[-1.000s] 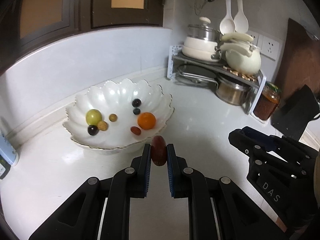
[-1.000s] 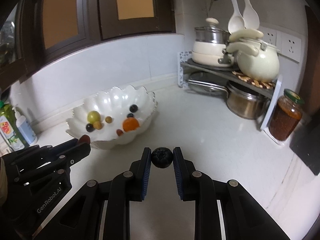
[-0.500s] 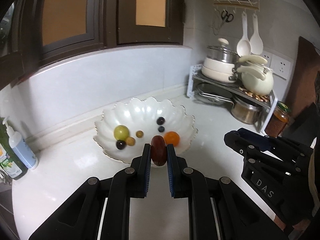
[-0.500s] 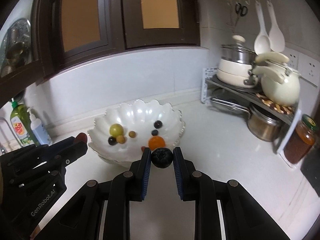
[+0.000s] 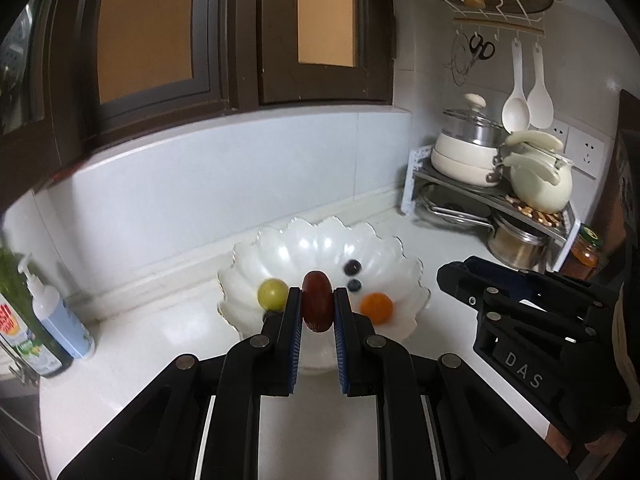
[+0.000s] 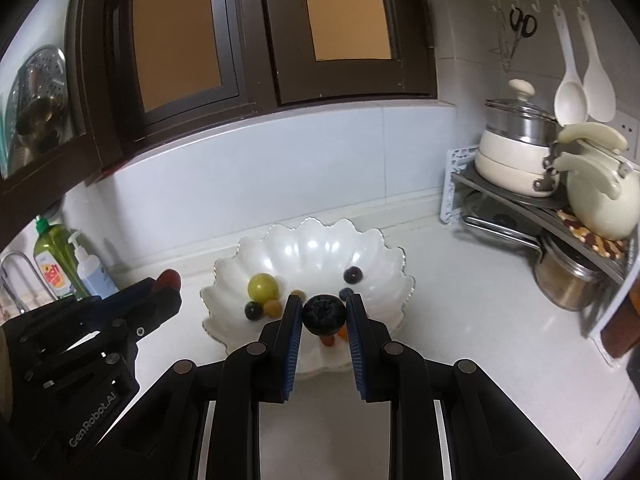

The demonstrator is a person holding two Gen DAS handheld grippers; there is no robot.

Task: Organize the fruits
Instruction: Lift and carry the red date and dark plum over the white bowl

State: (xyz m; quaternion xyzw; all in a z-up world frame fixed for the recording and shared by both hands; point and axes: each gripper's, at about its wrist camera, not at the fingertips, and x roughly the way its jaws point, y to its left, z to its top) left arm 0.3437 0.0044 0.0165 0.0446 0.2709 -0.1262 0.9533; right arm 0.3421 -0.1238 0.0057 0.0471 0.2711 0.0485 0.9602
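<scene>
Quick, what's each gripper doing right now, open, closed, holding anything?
Left gripper: shut on a dark red oval fruit.
Right gripper: shut on a blueberry.

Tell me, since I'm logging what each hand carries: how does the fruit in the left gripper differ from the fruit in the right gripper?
The red fruit in the left gripper is oblong and smooth; the blueberry in the right gripper is round, near-black, with a puckered crown facing the camera. The red fruit stands taller than its pads; the blueberry sits lower and wider. Both are pinched in front of the white bowl.
</scene>
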